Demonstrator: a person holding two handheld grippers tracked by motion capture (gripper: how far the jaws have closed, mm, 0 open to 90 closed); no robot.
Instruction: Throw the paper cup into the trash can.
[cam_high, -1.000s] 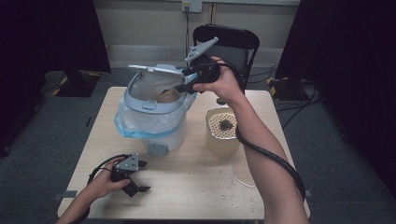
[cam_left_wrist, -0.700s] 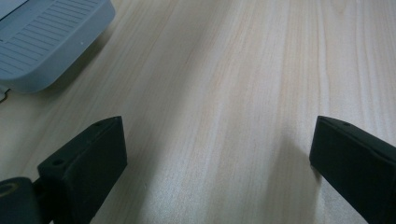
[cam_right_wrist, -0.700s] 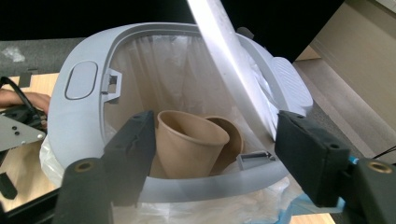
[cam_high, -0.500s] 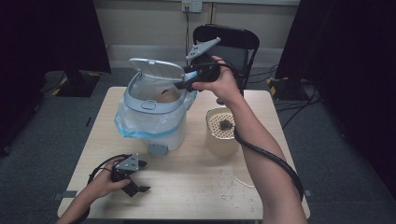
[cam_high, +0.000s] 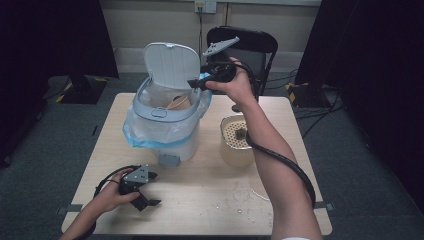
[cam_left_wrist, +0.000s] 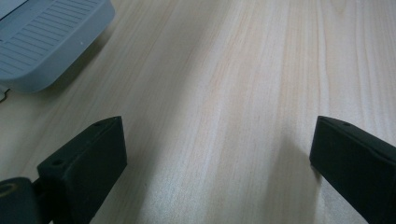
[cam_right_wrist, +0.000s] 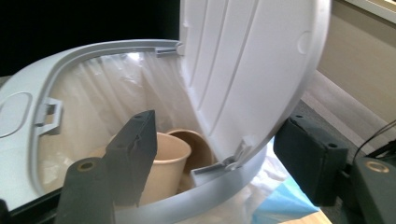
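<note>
A white pedal bin (cam_high: 167, 142) stands on the far-left part of the bench (cam_high: 210, 195), and everything else is best placed against it. Its lid (cam_high: 171, 65) stands up nearly vertical at the back of the grey rim. A clear liner with a blue hem (cam_high: 150, 132) drapes over the bin's outside. Inside the bin lie two paper cups (cam_right_wrist: 170, 161), one pale and one brown, side by side.

The right claw (cam_high: 200, 81) is held over the bin's right rim, just beside the raised lid; in the right gripper view its jaws stand wide apart with the lid's edge between them, gripping nothing. The left claw (cam_high: 145, 199) rests on the bench in front of the bin, jaws spread and empty, the grey pedal (cam_left_wrist: 44, 37) just ahead of it.

To the right of the bin sits a tan container with a perforated top (cam_high: 236, 142).

The lid looks like thin, stiff, light plastic on a hinge; it should swing with little force. Its smooth face seems slippery, so the front edge or its small catch tab (cam_right_wrist: 236, 154) is probably the better hold.
</note>
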